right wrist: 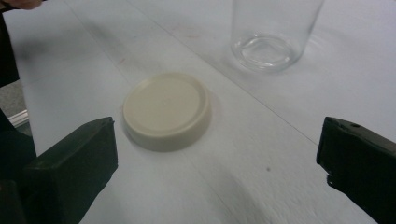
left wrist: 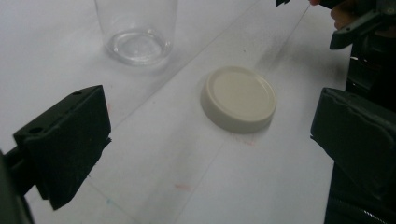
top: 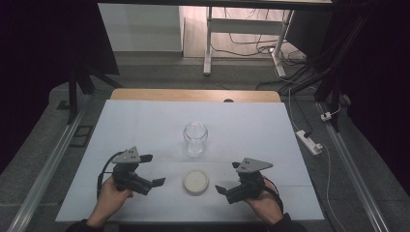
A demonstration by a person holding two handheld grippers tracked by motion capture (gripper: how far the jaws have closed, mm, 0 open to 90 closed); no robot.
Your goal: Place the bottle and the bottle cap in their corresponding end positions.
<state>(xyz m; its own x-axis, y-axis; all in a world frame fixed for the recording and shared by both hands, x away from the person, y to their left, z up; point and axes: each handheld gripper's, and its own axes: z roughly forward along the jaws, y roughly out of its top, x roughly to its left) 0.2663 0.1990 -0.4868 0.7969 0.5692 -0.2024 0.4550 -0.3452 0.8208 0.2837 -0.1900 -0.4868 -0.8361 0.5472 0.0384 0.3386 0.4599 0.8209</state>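
A clear glass jar (top: 195,137) stands upright, without a lid, at the middle of the white table (top: 145,125). A cream round lid (top: 196,181) lies flat in front of it, nearer the front edge. My left gripper (top: 153,169) is open, left of the lid, and holds nothing. My right gripper (top: 227,177) is open too, right of the lid. In the left gripper view the lid (left wrist: 239,98) lies ahead between the wide jaws, the jar (left wrist: 137,32) beyond it. The right gripper view shows the lid (right wrist: 166,109) ahead to the left and the jar (right wrist: 273,32) behind it.
The table's wooden far edge (top: 193,94) shows beyond the white sheet. A white power strip (top: 309,141) and cables lie on the floor to the right. Desk legs (top: 208,43) stand farther back. Dark stands flank both sides.
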